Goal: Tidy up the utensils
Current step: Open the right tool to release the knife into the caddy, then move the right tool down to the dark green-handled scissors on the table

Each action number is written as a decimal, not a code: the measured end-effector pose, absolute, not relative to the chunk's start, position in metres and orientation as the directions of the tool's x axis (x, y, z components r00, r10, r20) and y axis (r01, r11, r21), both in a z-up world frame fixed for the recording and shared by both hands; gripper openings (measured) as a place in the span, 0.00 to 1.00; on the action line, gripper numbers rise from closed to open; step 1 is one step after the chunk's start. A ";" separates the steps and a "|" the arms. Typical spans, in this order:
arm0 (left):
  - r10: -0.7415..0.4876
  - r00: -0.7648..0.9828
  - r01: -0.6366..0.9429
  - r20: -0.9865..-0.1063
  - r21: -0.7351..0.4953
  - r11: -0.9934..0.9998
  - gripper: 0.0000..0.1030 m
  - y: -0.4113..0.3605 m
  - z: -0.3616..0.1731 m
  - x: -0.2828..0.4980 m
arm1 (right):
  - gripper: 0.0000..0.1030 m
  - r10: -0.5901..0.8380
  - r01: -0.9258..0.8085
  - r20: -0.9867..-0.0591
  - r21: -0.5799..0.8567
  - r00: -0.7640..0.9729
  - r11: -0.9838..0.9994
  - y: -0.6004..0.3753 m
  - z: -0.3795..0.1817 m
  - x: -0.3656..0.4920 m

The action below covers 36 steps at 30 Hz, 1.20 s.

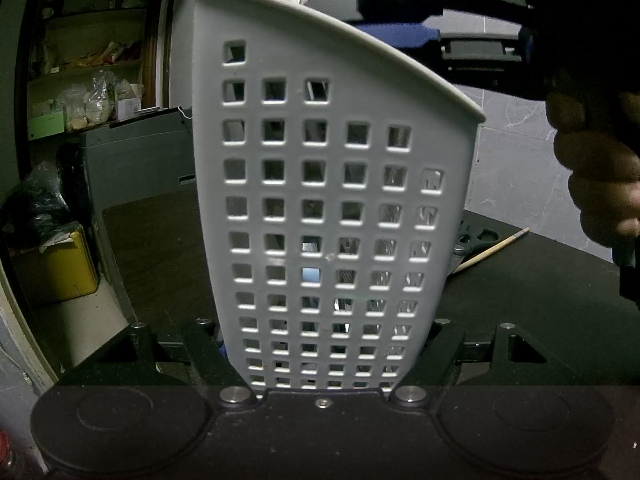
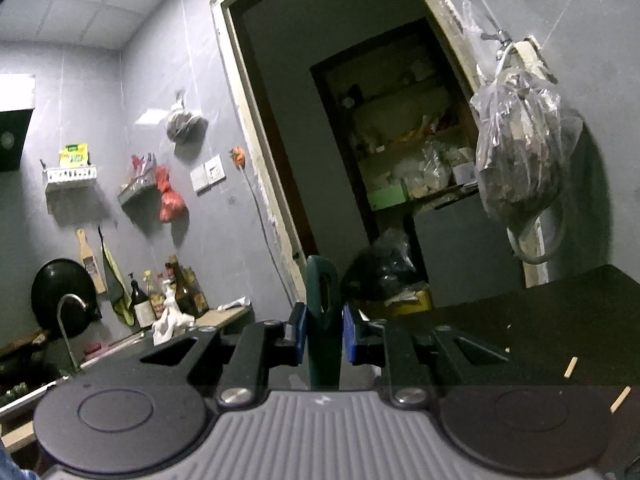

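A white perforated utensil holder (image 1: 328, 160) fills the left wrist view, standing tilted on the dark table (image 1: 540, 300). My left gripper (image 1: 328, 344) is shut on its lower part, one black finger on each side. Metal utensils glint through the holes. Above the holder's rim hovers my right gripper (image 1: 420, 36), held by a hand (image 1: 596, 168). In the right wrist view my right gripper (image 2: 324, 332) is shut on a dark green utensil handle (image 2: 322, 300) with a hanging hole at its tip, and the blue pads (image 2: 350, 338) press on both sides. The utensil's working end is hidden.
A wooden chopstick (image 1: 492, 250) and black scissors (image 1: 476, 238) lie on the table behind the holder. Short wooden sticks (image 2: 570, 367) lie on the dark table (image 2: 540, 332) at the right. A doorway (image 2: 360, 160), a hanging bag (image 2: 520, 152) and a counter with bottles (image 2: 172, 296) surround the spot.
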<state>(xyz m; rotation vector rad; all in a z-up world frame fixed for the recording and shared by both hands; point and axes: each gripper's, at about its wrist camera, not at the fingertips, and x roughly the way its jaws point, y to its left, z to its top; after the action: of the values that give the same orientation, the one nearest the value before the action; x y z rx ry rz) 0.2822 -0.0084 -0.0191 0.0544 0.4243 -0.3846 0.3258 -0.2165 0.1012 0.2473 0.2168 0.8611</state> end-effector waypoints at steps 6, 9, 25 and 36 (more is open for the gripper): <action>-0.352 0.841 0.375 -0.411 -0.028 0.927 0.73 -0.008 -0.019 0.282 | 0.24 0.763 -0.719 -0.123 0.270 0.635 0.641 -0.213 0.096 0.323; -0.352 0.841 0.375 -0.411 -0.026 0.927 0.73 -0.009 -0.019 0.282 | 0.34 0.759 -0.718 -0.138 0.255 0.636 0.648 -0.213 0.095 0.320; -0.358 0.839 0.378 -0.409 -0.033 0.925 0.73 -0.007 -0.019 0.283 | 1.00 0.574 -0.532 -0.071 0.299 0.815 0.792 -0.294 0.112 0.305; -0.358 0.839 0.379 -0.409 -0.033 0.925 0.73 -0.007 -0.020 0.282 | 1.00 0.393 -0.248 -0.259 0.455 0.882 0.855 -0.339 0.051 0.323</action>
<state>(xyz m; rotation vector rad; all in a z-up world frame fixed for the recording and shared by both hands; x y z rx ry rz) 0.2820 -0.0070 -0.0197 0.0499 0.4224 -0.3898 0.3225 -0.3386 0.0511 0.4257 0.3544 0.3442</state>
